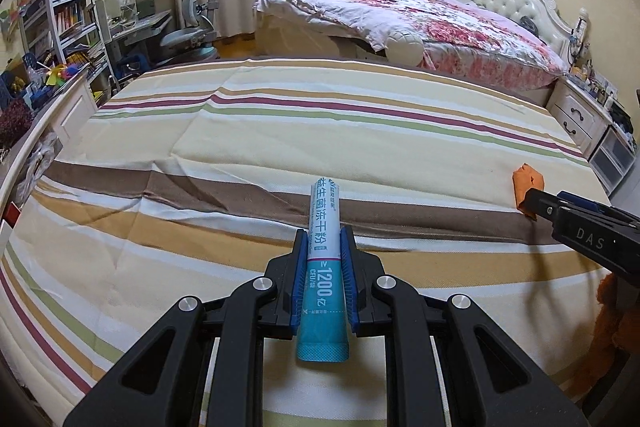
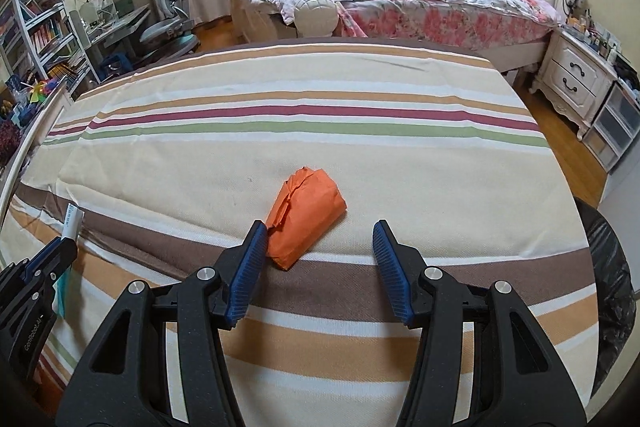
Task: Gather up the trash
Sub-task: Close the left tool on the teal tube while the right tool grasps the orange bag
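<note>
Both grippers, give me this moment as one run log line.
left gripper: shut on sachet | right gripper: open, at orange wad on striped sheet | bin bag: at right

Orange wad point(image 2: 305, 217), striped sheet point(image 2: 280, 99)

Left hand-held gripper point(image 1: 324, 247): matte black linkage arms with triangular cut-outs; silver round screws at the joints; blue ribbed pads point(image 1: 347, 279).
Right hand-held gripper point(image 2: 320, 239): same black arms, silver screws, blue ribbed pads point(image 2: 390, 267).
Markings: white "DAS" lettering on the right; "GenRoboAI" on the left.
</note>
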`<move>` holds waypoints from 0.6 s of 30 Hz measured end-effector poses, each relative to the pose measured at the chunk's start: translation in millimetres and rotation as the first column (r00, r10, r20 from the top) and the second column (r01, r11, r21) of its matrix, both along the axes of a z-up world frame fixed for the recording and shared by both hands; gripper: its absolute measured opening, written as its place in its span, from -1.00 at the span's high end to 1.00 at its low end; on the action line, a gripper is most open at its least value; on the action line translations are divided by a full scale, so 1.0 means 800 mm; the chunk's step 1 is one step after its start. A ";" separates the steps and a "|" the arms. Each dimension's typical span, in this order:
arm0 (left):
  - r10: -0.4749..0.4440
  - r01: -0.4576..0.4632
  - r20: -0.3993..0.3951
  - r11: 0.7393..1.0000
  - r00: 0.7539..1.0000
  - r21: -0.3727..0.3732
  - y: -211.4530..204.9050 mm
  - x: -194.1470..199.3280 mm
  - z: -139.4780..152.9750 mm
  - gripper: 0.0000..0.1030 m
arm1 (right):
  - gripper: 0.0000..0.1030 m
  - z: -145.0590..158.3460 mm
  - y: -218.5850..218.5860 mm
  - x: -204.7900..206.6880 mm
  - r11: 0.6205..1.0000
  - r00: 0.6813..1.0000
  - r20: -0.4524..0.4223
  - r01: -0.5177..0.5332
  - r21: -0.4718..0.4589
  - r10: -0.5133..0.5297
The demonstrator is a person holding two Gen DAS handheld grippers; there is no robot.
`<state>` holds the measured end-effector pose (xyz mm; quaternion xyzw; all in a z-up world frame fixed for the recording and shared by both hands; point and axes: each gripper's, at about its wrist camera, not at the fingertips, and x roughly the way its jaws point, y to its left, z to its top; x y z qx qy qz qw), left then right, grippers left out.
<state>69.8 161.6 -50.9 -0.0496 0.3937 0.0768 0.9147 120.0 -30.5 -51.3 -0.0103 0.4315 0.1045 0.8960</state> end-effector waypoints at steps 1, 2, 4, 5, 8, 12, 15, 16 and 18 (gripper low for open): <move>-0.001 0.001 0.000 1.000 1.000 0.000 -0.001 0.000 0.000 0.66 | -0.04 0.000 0.002 0.001 1.000 1.000 -0.002 0.000 0.001 0.000; -0.001 0.001 0.000 1.000 1.000 0.001 -0.003 0.001 0.000 0.66 | -0.04 0.002 0.002 0.002 1.000 1.000 -0.003 0.001 0.003 -0.001; -0.001 0.001 -0.002 1.000 1.000 -0.001 -0.003 0.001 0.000 0.66 | -0.04 0.004 0.002 0.001 1.000 1.000 0.000 0.003 0.008 -0.003; -0.001 0.001 -0.002 1.000 1.000 -0.002 -0.004 0.001 -0.001 0.66 | -0.04 0.004 0.002 0.001 1.000 1.000 0.000 0.003 0.009 -0.003; 0.000 0.000 0.000 1.000 1.000 -0.001 -0.004 0.001 -0.001 0.66 | -0.04 0.005 0.001 0.000 1.000 1.000 -0.006 0.005 0.016 -0.005; -0.001 0.001 0.000 1.000 1.000 0.000 -0.003 0.003 -0.002 0.66 | -0.27 0.008 -0.001 0.000 0.999 1.000 -0.004 0.019 0.038 -0.019; 0.000 0.000 0.001 1.000 1.000 0.001 -0.003 0.003 -0.002 0.66 | -0.27 0.010 0.004 0.003 0.999 1.000 0.002 0.022 0.036 -0.022; 0.001 -0.001 0.000 1.000 1.000 -0.001 -0.003 0.003 -0.002 0.66 | -0.27 0.010 0.005 0.005 0.999 1.000 0.003 0.023 0.035 -0.023; 0.003 -0.003 -0.002 1.000 1.000 -0.002 -0.003 0.004 -0.003 0.66 | -0.28 0.009 0.007 0.008 0.999 1.000 0.004 0.023 0.036 -0.023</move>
